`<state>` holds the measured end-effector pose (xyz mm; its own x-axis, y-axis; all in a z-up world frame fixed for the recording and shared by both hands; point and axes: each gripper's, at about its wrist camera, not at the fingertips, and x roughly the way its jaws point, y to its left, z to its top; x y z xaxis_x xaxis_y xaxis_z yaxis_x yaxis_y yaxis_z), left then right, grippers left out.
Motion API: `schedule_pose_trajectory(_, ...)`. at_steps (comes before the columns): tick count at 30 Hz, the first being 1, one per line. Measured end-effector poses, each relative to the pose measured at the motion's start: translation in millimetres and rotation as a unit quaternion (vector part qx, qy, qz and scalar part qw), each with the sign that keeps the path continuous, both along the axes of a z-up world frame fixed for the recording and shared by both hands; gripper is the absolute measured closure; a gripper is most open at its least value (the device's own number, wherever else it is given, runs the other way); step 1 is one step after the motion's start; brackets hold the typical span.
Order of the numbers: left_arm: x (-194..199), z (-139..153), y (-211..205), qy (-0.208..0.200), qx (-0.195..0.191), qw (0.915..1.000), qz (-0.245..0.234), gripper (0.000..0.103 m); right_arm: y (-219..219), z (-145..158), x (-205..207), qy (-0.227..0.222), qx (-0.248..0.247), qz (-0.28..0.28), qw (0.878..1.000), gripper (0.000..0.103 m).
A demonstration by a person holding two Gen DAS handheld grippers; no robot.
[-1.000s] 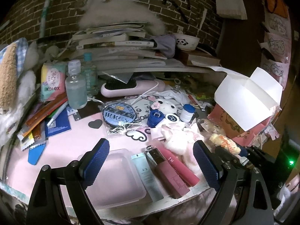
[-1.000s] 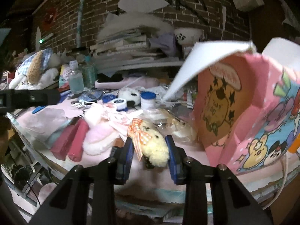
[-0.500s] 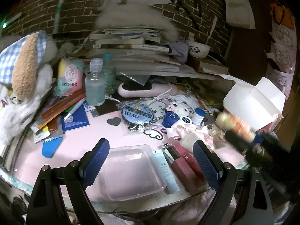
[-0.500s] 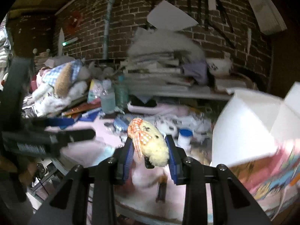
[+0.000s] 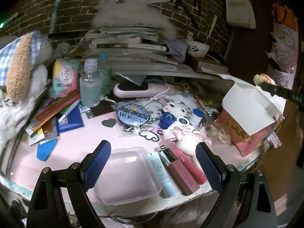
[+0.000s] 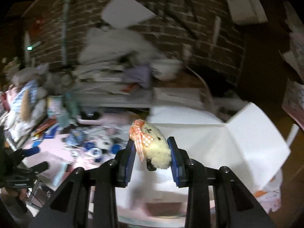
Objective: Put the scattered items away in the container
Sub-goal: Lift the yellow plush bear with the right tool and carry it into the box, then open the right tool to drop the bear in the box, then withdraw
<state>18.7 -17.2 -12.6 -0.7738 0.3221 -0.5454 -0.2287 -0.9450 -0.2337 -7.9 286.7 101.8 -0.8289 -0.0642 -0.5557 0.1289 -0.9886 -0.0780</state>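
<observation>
One fluffy yellow chick toy [image 6: 155, 144] rides clenched in your right gripper [image 6: 152, 152], above the pink box's white flaps [image 6: 218, 144].
Your left gripper [image 5: 152, 163] hovers spread wide over the clear tray [image 5: 127, 174]; next, lower the toy between the flaps and release.

Two bottles [image 5: 89, 84], three cosmetic tubes [image 5: 177, 172], one clear tray [image 5: 126, 172], one pink box [image 5: 250, 114].
</observation>
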Motion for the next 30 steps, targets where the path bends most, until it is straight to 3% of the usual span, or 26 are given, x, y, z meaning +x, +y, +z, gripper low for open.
schedule_pose_trajectory(5, -2, 1, 6, -0.003, 0.0, 1.0, -0.007, 0.014, 31, -7, -33, -0.099, 0.045, -0.02, 0.994, 0.072)
schedule_pose_trajectory(12, -5, -2, 14, -0.012, -0.01, 0.9998, -0.011, 0.014, 38, -47, -77, -0.256, 0.101, 0.008, 0.961, 0.072)
schedule_pose_trajectory(17, -6, -3, 14, -0.016, -0.013, 0.9997, -0.009, 0.014, 40, -63, -88, -0.315, 0.114, 0.018, 0.942, 0.071)
schedule_pose_trajectory(20, -7, -4, 14, -0.019, -0.012, 0.9997, -0.009, 0.014, 41, -63, -87, -0.318, 0.112, 0.021, 0.941, 0.071)
schedule_pose_trajectory(21, -7, -5, 14, -0.02, -0.012, 0.9997, -0.009, 0.014, 42, -62, -87, -0.316, 0.111, 0.02, 0.942, 0.066)
schedule_pose_trajectory(24, -9, -6, 15, -0.024, -0.011, 0.9996, -0.011, 0.014, 45, -55, -82, -0.296, 0.113, 0.012, 0.948, 0.036)
schedule_pose_trajectory(26, -10, -8, 16, -0.025, -0.016, 0.9995, -0.008, 0.014, 45, -46, -76, -0.273, 0.108, 0.007, 0.956, 0.036)
schedule_pose_trajectory(29, -12, -10, 15, -0.028, -0.017, 0.9995, -0.001, 0.014, 43, -19, -61, -0.191, 0.08, -0.001, 0.978, 0.036)
schedule_pose_trajectory(30, -13, -11, 13, -0.028, -0.014, 0.9995, 0.001, 0.014, 38, -7, -52, -0.147, 0.065, 0.007, 0.987, 0.03)
